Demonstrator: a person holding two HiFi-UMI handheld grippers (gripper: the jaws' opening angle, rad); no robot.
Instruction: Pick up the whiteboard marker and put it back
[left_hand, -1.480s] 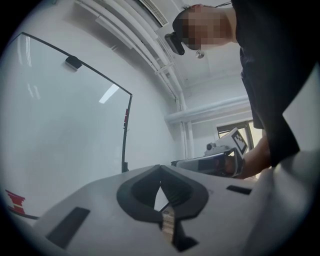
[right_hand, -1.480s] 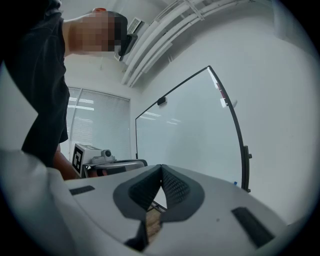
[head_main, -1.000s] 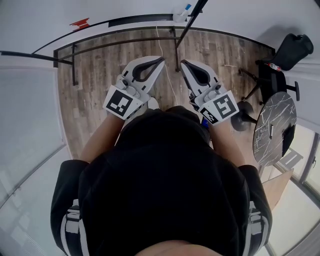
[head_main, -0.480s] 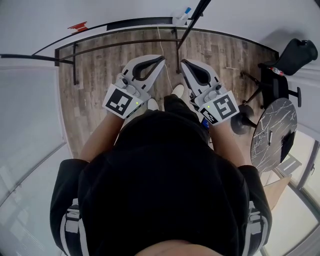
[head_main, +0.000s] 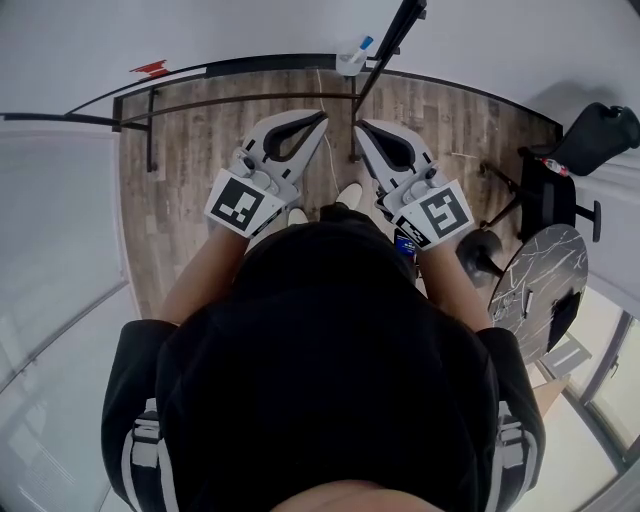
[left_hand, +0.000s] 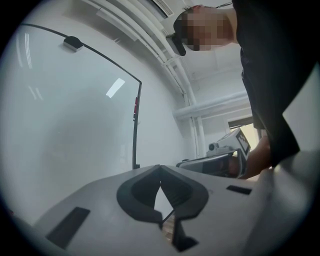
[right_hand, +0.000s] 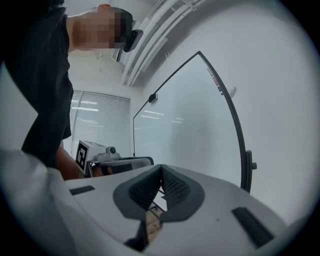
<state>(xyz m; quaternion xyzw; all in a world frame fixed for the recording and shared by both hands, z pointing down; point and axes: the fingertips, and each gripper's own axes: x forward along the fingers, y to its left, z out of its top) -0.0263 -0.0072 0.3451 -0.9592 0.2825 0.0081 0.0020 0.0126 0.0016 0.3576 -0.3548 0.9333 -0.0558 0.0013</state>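
Facing whiteboard; left gripper, right gripper jaws together, empty.

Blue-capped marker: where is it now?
Head view, top centre: the blue-capped marker sits at the whiteboard's lower edge, just left of the slanted black pole, beyond the right gripper.

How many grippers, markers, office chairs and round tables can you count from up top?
Grippers: 2 (left gripper, right gripper, both with jaws together)
Marker: 1, blue cap
Office chair: 1, black
Round table: 1, marbled top
Total: 5
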